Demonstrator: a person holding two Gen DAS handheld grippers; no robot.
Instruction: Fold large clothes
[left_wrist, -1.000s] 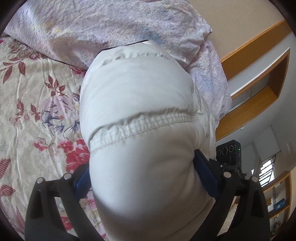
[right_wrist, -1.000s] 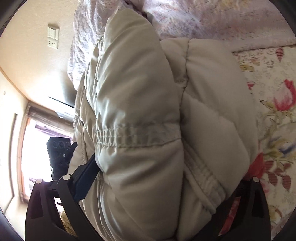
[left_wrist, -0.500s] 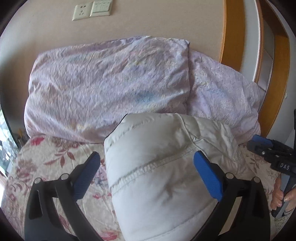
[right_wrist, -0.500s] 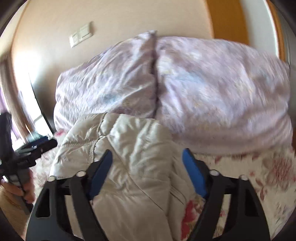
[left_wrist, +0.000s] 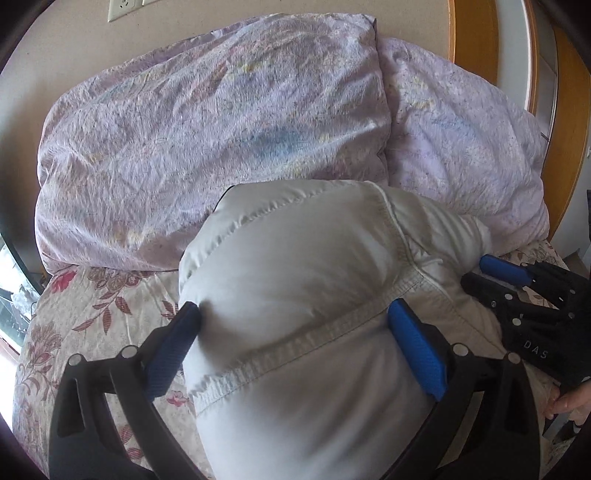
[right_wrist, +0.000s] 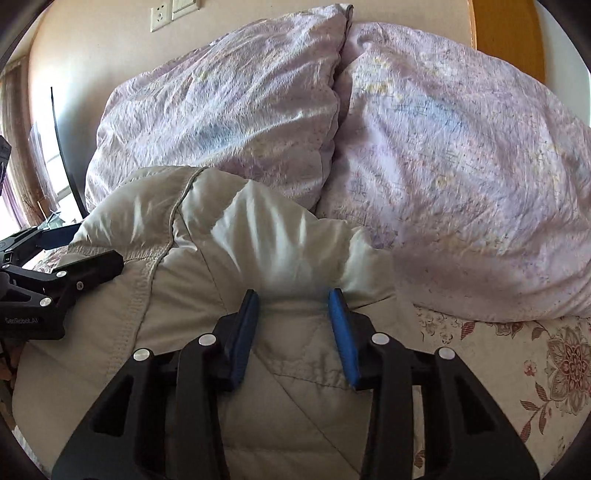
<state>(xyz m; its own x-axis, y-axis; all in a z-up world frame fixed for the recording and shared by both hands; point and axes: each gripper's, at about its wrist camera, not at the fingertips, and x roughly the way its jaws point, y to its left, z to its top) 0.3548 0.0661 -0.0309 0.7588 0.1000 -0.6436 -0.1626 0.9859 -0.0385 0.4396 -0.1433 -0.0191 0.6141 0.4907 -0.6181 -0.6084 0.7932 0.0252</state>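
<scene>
A puffy off-white jacket (left_wrist: 295, 258) lies bunched on the flowered bed sheet (left_wrist: 92, 314), against two lilac pillows. My left gripper (left_wrist: 295, 310) holds a thick roll of it, and both blue pads dent the padding. In the right wrist view the same jacket (right_wrist: 277, 229) fills the lower left. My right gripper (right_wrist: 293, 295) is closing its jaws, and a fold of the jacket is bunched between the pads and bulges past the tips. Each gripper shows in the other's view: the right gripper (left_wrist: 517, 295) at the jacket's right side, the left gripper (right_wrist: 55, 266) at its left side.
Two lilac pillows (left_wrist: 221, 129) (left_wrist: 461, 147) lean on the beige wall behind the jacket. A wooden frame (left_wrist: 472, 37) stands at the right. Wall sockets (right_wrist: 162, 16) sit above the pillows. A hand (left_wrist: 569, 402) shows at the right edge. A window lies to the left.
Both views have rolled upright and drawn back from the jacket, so the pillows and wall now show. The right jaws have narrowed onto a fold. The left jaws have narrowed onto the roll.
</scene>
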